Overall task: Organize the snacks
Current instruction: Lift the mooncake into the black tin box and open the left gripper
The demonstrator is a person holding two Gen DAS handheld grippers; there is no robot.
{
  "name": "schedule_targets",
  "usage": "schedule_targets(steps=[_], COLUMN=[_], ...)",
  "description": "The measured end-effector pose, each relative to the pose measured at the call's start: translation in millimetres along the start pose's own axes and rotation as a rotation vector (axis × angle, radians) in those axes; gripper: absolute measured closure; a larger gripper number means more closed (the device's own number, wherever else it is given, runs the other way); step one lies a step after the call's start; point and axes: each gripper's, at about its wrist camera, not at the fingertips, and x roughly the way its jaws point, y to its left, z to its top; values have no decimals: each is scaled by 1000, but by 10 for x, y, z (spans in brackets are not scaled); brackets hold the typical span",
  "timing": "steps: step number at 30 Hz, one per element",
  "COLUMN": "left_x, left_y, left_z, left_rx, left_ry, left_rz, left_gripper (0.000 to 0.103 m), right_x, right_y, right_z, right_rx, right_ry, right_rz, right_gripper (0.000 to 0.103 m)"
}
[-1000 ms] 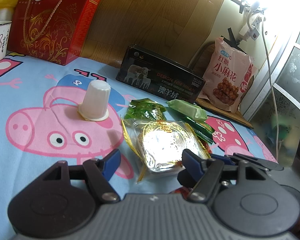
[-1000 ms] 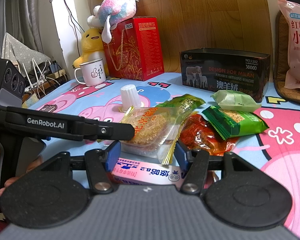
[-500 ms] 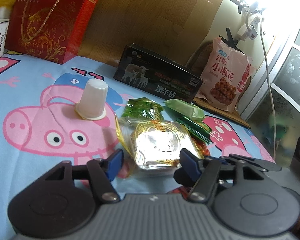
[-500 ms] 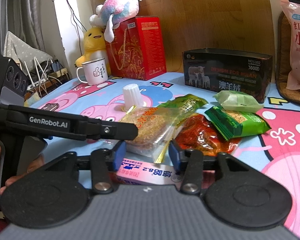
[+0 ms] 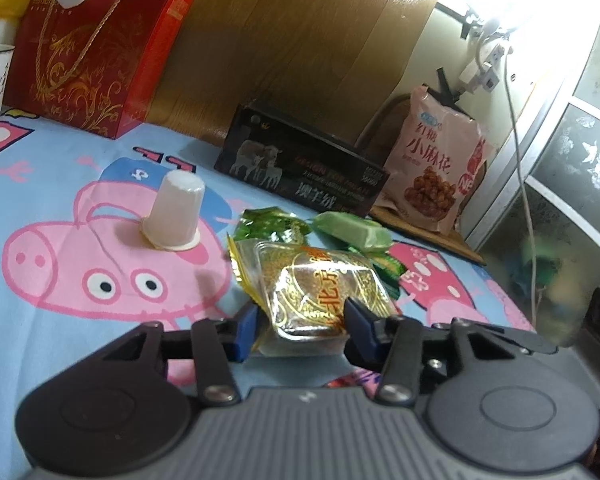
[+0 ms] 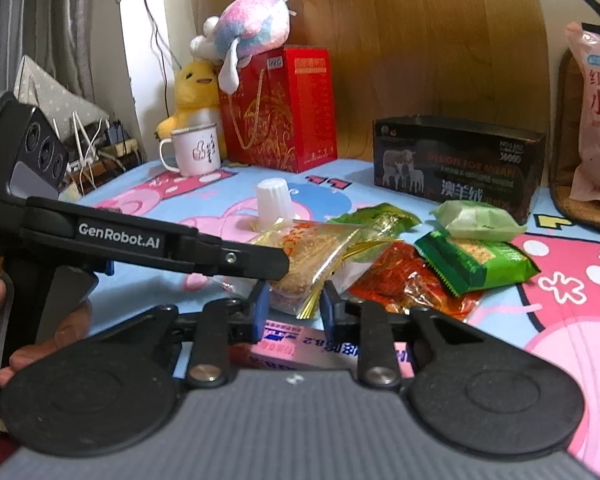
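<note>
A clear gold-trimmed pastry pack (image 5: 320, 292) lies on the cartoon-pig cloth (image 5: 60, 248) among several snack packs. My left gripper (image 5: 300, 322) has its blue pads on either side of the pack's near end, closing on it. In the right wrist view the same pack (image 6: 308, 256) sits beside a red packet (image 6: 404, 280), a green wafer pack (image 6: 472, 260) and a pale green packet (image 6: 476, 218). My right gripper (image 6: 294, 310) stands narrowly open over a pink box (image 6: 300, 346), not gripping it. The left gripper's body (image 6: 152, 240) crosses that view.
An upturned white jelly cup (image 5: 176, 210) stands on the cloth. A black box (image 5: 300, 172), a red gift bag (image 5: 96, 52), a white mug (image 6: 194, 150), plush toys (image 6: 240, 36) and a pink snack bag (image 5: 436, 168) line the back wall. A cable (image 5: 520, 160) hangs at right.
My left gripper has moved forward and narrowed around the gold pastry pack's near end. My right gripper's fingers have closed in to a narrow gap above the pink box.
</note>
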Motion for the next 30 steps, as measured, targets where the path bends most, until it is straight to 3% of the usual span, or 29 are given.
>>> schedule_targets(steps=[7, 12, 18, 24, 26, 28, 30], left_x=[2, 250, 808, 1608, 1791, 1790, 1552], left_y=[-184, -392, -618, -591, -567, -537, -489], left_z=[263, 752, 1423, 1805, 1819, 1837, 1839], left_rx=[0, 43, 117, 87, 88, 78, 59], left_ry=[-13, -18, -31, 38, 57, 52, 1], left_rz=[-43, -43, -26, -12, 19, 29, -22], left_gripper=[59, 59, 59, 58, 57, 57, 57], right_x=[-196, -276, -48, 319, 446, 499, 428], right_y=[-79, -210, -731, -1221, -1342, -1428, -1470], right_z=[126, 445, 958, 1229, 1239, 1207, 1176], right_rx=[35, 22, 42, 48, 48, 54, 90], right_ry=[-75, -131, -181, -152, -113, -102, -128], right_rz=[-16, -49, -95, -188, -222, -296, -317], right_gripper=[73, 74, 74, 73, 67, 61, 60])
